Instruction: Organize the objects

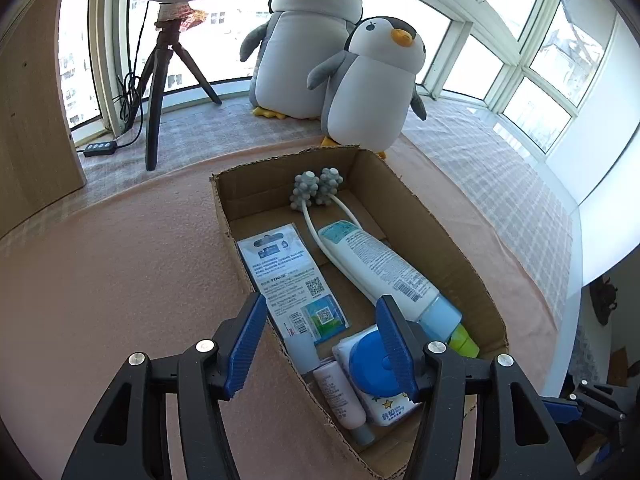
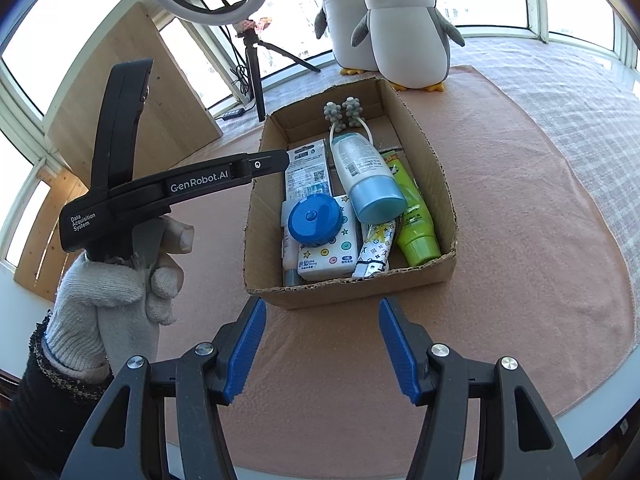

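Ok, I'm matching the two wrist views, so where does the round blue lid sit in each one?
Left wrist: the round blue lid is low and right of centre, partly behind a finger of the left tool.
Right wrist: it is just left of centre, on the tissue pack.
Shared landmark: the knobbly grey massager at the cardboard box's far end.

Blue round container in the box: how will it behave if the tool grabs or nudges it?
The blue round container looks like smooth hard plastic, so probably rigid but slippery. It lies flat on the tissue pack, so a nudge would likely slide it. On edge, it might roll.
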A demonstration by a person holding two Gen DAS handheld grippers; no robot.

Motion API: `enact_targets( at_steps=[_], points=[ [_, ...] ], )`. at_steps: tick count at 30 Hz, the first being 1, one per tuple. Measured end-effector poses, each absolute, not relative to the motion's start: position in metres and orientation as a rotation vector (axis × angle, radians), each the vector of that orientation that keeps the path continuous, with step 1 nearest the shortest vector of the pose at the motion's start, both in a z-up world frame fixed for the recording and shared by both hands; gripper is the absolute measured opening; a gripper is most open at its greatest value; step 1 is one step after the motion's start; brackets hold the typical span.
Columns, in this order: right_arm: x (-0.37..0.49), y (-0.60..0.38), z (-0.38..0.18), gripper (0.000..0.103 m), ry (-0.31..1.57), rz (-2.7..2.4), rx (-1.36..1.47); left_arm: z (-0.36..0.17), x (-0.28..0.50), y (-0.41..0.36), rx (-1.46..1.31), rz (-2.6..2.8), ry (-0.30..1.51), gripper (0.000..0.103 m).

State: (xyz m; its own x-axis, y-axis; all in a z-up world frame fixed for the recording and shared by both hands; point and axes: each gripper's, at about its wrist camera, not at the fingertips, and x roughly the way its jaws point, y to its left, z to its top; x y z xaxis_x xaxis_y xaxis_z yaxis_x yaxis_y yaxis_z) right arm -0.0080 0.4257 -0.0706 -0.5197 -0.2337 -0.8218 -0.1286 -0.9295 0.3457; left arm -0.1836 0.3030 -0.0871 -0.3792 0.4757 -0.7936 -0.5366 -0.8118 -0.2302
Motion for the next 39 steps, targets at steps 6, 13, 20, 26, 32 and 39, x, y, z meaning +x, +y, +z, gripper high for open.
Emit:
enact_targets(
  at_steps=[6, 13, 20, 26, 32, 39],
  points=[
    [-0.011, 0.416, -0.069, 0.055, -0.548, -2.621, 1.507, -0.083, -0.182, 0.282, -1.239, 2.226, 0.060, 0.061],
    [-0.017, 0.395, -0.068, 0.057, -0.507, -2.607, 1.506, -0.078, -0.178, 0.239, -1.258, 2.268, 0.025, 0.062],
    [-0.027, 0.365, -0.066, 0.058, -0.455, -2.590, 1.496, -0.067, -0.166, 0.184, -1.261, 2.333, -0.021, 0.069],
    [-0.037, 0.333, -0.065, 0.060, -0.383, -2.580, 1.493, -0.061, -0.150, 0.135, -1.262, 2.421, -0.022, 0.086],
    [-0.045, 0.300, -0.066, 0.062, -0.322, -2.570, 1.479, -0.063, -0.131, 0.088, -1.299, 2.469, -0.036, 0.087],
    [-0.051, 0.268, -0.064, 0.062, -0.264, -2.564, 1.460, -0.062, -0.107, 0.051, -1.341, 2.539, -0.016, 0.089]
  ],
)
